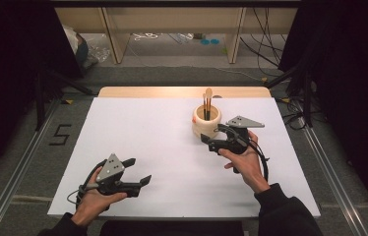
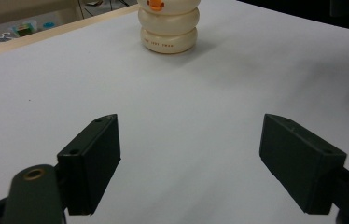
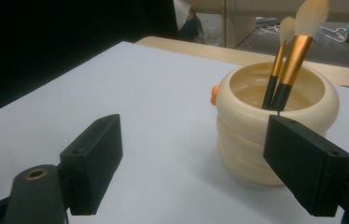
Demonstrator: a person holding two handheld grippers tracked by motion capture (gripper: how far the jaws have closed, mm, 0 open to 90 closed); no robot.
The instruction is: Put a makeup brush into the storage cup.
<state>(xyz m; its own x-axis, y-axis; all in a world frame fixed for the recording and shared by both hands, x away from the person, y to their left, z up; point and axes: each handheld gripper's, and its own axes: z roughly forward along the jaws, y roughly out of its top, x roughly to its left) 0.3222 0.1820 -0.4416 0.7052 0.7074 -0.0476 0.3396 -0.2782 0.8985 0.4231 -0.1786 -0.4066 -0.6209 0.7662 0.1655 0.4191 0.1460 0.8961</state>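
A cream pot (image 1: 206, 123) made of stacked rings stood on the far right part of the white table (image 1: 172, 162). Two makeup brushes (image 1: 207, 103) stood in it, bristles up. The right gripper (image 1: 210, 141) was just beside the pot, on its near right side, with its jaws spread wide and nothing between them. The left gripper (image 1: 140, 172) was well apart from the pot, at the near left of the table. Its jaws were spread wide too, and they held nothing.

On the floor to the left of the table, a dark number 5 (image 1: 60, 134) was marked.

The left gripper view showed the pot (image 2: 169, 25) from the side, far off. There was a small orange bump on it and a thin line of orange writing on its lowest ring, too small to read. The brushes were cut off at the top there.

The right gripper view showed the pot (image 3: 256, 140) up close, from a bit above, so the inside could be seen. The two brushes (image 3: 290, 65) had black handles, gold middles and pale soft tips, and they leaned on the far wall. The orange bump (image 3: 215, 94) stuck out on the pot's left side.
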